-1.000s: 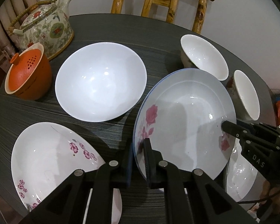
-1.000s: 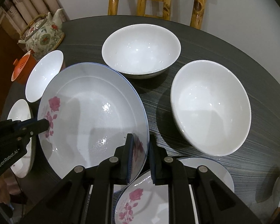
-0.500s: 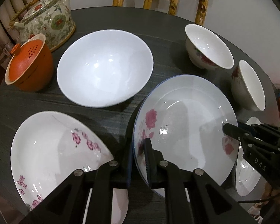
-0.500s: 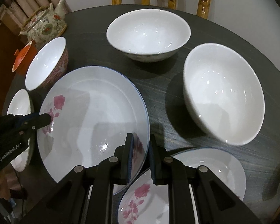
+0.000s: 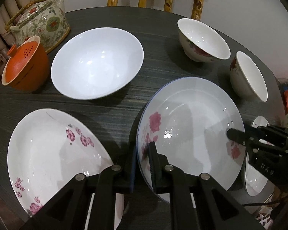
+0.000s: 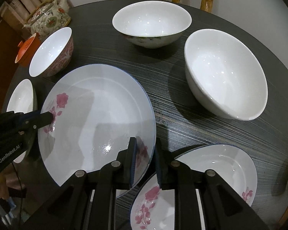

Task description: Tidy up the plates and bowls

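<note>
Fingers (image 5: 153, 164) straddle rose plate (image 5: 192, 126) rim.

Left hand-held gripper (image 5: 143, 164) at bottom centre of its view, pointing steeply down, fingers pinched tight on the plate (image 5: 192, 130) rim. Right hand-held gripper (image 6: 145, 163) at bottom centre of its own view, also steeply down; jaws have just been opening, rim between them, pads look slightly off it.
</note>
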Tool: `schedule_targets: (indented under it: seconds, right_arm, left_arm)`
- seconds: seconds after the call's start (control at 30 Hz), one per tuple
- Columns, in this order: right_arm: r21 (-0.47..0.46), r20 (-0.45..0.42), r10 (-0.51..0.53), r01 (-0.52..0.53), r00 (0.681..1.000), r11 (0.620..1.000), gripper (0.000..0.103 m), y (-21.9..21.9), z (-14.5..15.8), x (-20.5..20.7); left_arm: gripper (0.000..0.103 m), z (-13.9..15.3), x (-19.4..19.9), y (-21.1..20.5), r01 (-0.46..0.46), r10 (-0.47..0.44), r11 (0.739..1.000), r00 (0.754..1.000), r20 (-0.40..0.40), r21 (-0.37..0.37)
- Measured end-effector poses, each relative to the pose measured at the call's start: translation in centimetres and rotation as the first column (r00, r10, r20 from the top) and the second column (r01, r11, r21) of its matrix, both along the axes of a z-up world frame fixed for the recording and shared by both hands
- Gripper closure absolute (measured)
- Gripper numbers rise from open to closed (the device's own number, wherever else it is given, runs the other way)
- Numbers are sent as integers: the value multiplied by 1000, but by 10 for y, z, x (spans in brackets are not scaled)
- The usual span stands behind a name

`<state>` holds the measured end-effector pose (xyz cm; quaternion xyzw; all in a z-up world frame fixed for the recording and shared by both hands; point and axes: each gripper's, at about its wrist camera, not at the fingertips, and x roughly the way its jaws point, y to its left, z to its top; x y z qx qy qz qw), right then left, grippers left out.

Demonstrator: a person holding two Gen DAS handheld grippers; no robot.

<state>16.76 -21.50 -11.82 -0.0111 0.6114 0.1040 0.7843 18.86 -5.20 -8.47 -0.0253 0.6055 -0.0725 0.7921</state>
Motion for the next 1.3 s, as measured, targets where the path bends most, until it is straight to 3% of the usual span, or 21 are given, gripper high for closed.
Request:
schedule_targets:
  seconds: [0.27,1.3]
  right_arm:
    - [70,-17,-12,13,1000,997,78,-5,-5,9]
    - [70,15,-85,84,996,994,82,-10,19,2]
  left_arm:
    - [86,-5,0,-2,2,-2,1000,1000,13,-9]
    - [88,12,-9,11,5,-4,999,999,35,-39]
